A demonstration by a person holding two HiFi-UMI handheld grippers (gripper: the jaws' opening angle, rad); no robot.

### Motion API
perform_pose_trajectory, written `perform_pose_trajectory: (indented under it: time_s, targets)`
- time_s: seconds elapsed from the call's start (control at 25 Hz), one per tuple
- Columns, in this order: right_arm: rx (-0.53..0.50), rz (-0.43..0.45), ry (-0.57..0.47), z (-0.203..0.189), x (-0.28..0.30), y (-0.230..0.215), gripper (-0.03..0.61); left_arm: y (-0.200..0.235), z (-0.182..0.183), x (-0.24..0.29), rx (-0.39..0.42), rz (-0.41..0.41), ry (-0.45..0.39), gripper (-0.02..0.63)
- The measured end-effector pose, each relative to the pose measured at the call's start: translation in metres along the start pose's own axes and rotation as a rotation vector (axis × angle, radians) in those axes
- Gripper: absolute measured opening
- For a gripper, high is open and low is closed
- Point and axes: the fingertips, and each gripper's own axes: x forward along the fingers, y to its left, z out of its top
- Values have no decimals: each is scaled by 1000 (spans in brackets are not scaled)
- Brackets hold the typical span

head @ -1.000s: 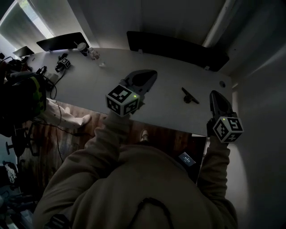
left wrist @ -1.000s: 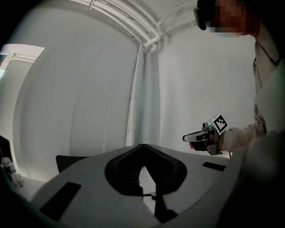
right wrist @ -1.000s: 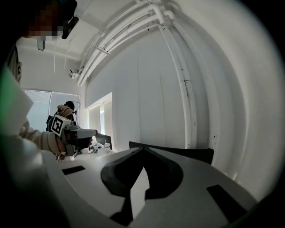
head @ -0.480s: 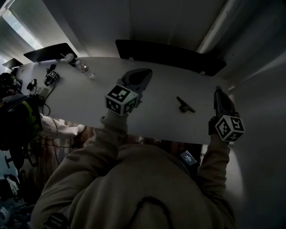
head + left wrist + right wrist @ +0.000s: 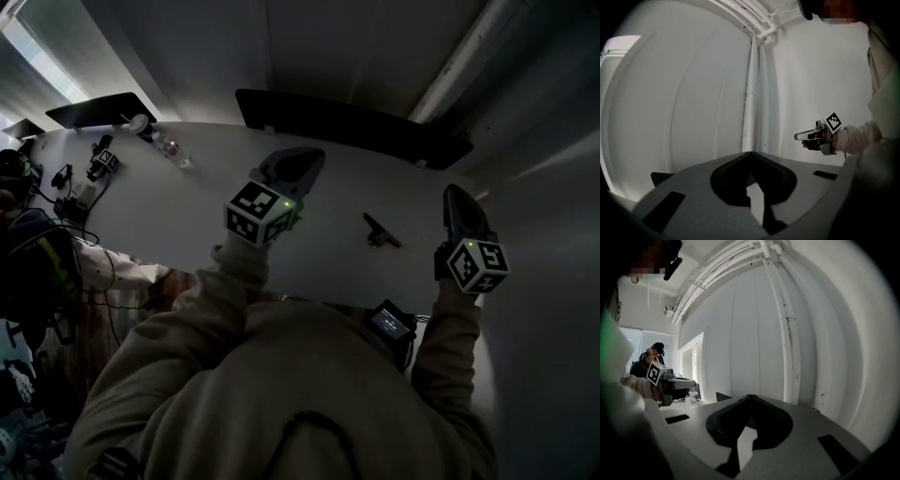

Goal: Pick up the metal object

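Note:
The metal object (image 5: 380, 232), a small dark T-shaped piece, lies on the white table (image 5: 206, 202) near its front edge. My left gripper (image 5: 317, 156) hovers over the table to the object's left, jaws shut and empty. My right gripper (image 5: 455, 193) is held at the table's right end, to the right of the object, also shut with nothing in it. Neither touches the object. The left gripper view shows the right gripper (image 5: 798, 137) against the white wall. The right gripper view shows the left gripper (image 5: 693, 382) off to the left. The object appears in neither gripper view.
A long dark monitor (image 5: 356, 120) stands along the table's back edge, with another (image 5: 98, 108) at the far left. A bottle (image 5: 173, 150), a cup (image 5: 141, 122), a spare marker-cube gripper (image 5: 101, 159) and cables sit at the table's left. A white wall with pipes (image 5: 787, 324) is close on the right.
The head view has shifted: the table's left-end items slid further left, and the metal object sits lower and nearer, between the two grippers. Both grippers stay shut.

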Motion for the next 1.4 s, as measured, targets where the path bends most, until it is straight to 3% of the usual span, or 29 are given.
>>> perform_pose_trajectory:
  time_s: [0.52, 1.4]
  targets:
    - [19, 13, 72, -31, 30, -15, 18, 13, -25, 24, -50, -17, 52, 0]
    - [63, 17, 240, -119, 52, -23, 18, 7, -113, 48, -168, -33, 169, 0]
